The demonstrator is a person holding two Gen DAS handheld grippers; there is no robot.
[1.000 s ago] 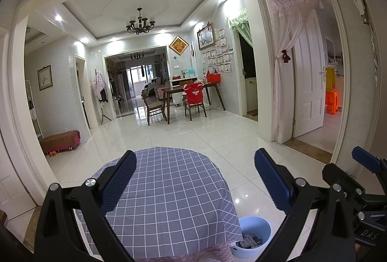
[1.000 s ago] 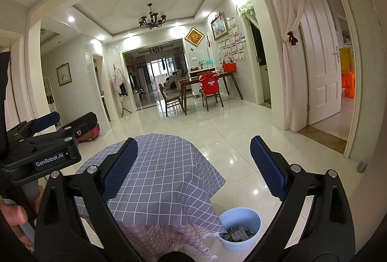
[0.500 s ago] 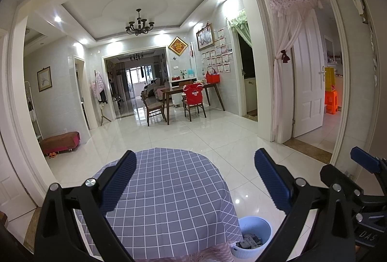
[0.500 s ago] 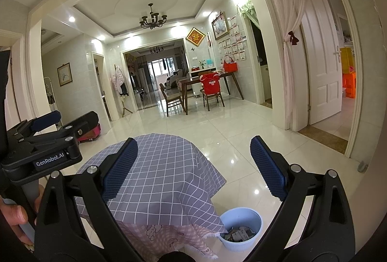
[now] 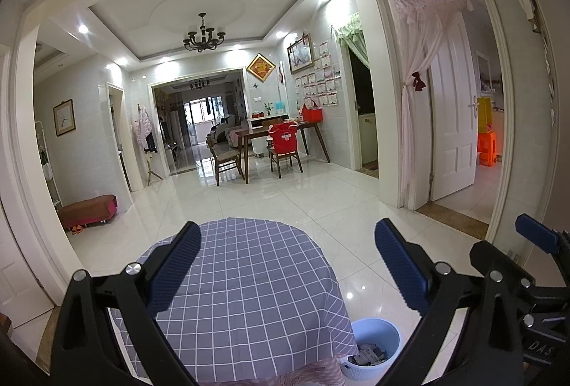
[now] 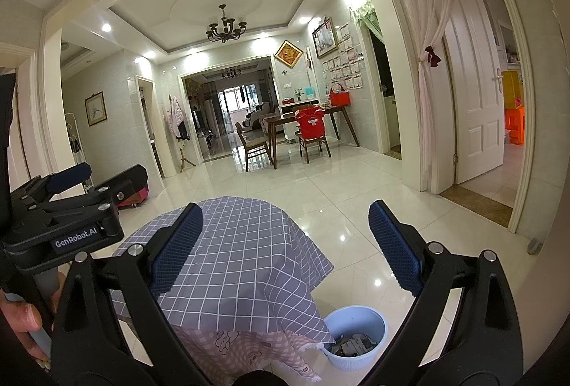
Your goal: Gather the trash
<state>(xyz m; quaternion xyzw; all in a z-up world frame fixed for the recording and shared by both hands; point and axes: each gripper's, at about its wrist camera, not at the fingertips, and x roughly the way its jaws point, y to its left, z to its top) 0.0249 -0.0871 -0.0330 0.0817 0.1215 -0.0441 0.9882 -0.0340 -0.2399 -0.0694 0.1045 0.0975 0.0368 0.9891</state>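
— Grippers, how do they stand?
— Left gripper [image 5: 285,264] is spread wide and holds nothing; right gripper [image 6: 283,245] also spread wide, empty; both hang above the checked tablecloth [image 5: 245,293], not touching it.
— And the trash?
— Grey scraps [image 6: 352,346] lie inside the blue bin [image 6: 356,320] on the floor, just beside the table.

Above a round table [image 6: 242,264] draped in a grey checked cloth, the right gripper [image 6: 285,243] hangs with jaws spread wide and empty, a pale blue bin [image 6: 356,343] of trash on the floor just right of the table, the left gripper [image 6: 67,204] to its left.
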